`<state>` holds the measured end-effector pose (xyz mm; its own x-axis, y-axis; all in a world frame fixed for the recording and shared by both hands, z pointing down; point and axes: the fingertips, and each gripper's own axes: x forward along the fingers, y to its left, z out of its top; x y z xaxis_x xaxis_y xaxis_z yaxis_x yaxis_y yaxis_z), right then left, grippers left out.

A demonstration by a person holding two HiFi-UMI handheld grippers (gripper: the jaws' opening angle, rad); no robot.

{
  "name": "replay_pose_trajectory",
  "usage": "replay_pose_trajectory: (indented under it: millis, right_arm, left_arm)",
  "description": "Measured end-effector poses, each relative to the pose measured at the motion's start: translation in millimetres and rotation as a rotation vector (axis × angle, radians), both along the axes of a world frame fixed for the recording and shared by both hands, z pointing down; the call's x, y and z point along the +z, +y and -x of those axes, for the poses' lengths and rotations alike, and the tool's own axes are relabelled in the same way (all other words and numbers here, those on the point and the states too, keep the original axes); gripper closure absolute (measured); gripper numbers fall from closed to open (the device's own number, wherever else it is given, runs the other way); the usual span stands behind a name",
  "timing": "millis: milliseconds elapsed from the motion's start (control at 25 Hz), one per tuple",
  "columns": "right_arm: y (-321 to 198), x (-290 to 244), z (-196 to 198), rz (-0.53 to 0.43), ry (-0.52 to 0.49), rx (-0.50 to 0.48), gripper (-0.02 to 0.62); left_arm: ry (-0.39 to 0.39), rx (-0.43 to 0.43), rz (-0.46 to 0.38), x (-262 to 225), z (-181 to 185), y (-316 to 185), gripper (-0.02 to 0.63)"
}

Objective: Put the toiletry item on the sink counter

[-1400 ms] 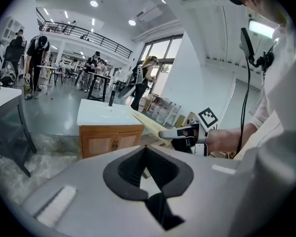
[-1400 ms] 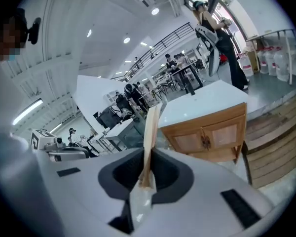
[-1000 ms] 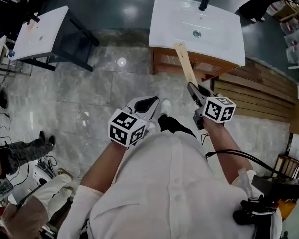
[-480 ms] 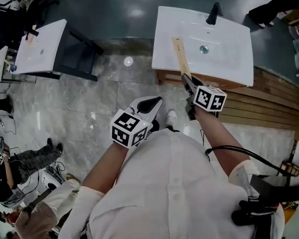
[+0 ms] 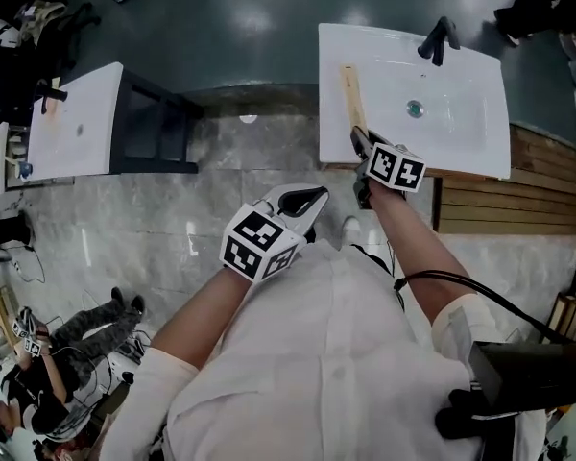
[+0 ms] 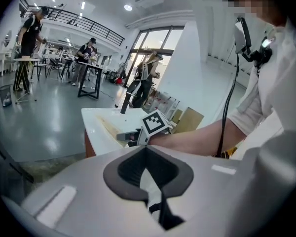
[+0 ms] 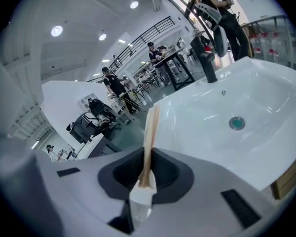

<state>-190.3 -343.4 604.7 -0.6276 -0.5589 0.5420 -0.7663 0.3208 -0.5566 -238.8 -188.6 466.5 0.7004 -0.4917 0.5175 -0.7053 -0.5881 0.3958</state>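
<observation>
**Stick hangs over the counter's narrow left strip**

Your left gripper [image 5: 302, 203] waits short of the counter's [image 5: 480, 154] near edge, jaws together on nothing. It's out of the way, so leave it there.

Your right gripper [image 5: 358, 142] sits over that near edge, clamped on the tail of the stick [image 5: 348, 92]. The stick runs away from you along the counter's left strip. I can't tell whether it touches the surface yet.

That strip is your risk. Its left side drops to the floor, and its right side slopes into the basin [image 5: 415, 109]. You grip one end only, so the far end can swing. If you let go high or tilted, the stick may well bounce off the edge or slide into the basin.

Lower it flat, parallel to the left edge. The faucet [image 5: 437, 38], at the counter's far side, stands well right of the stick.
</observation>
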Motion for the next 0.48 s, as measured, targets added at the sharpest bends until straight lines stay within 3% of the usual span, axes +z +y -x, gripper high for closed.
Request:
replay_pose_trajectory:
  millis: [480]
  right_arm:
    - [-47.6,34.2,24.4,0.021,0.083,0.061,0.555]
  left_arm:
    - [0.022,0.086,0.023,10.9,28.1,-33.5,0.607]
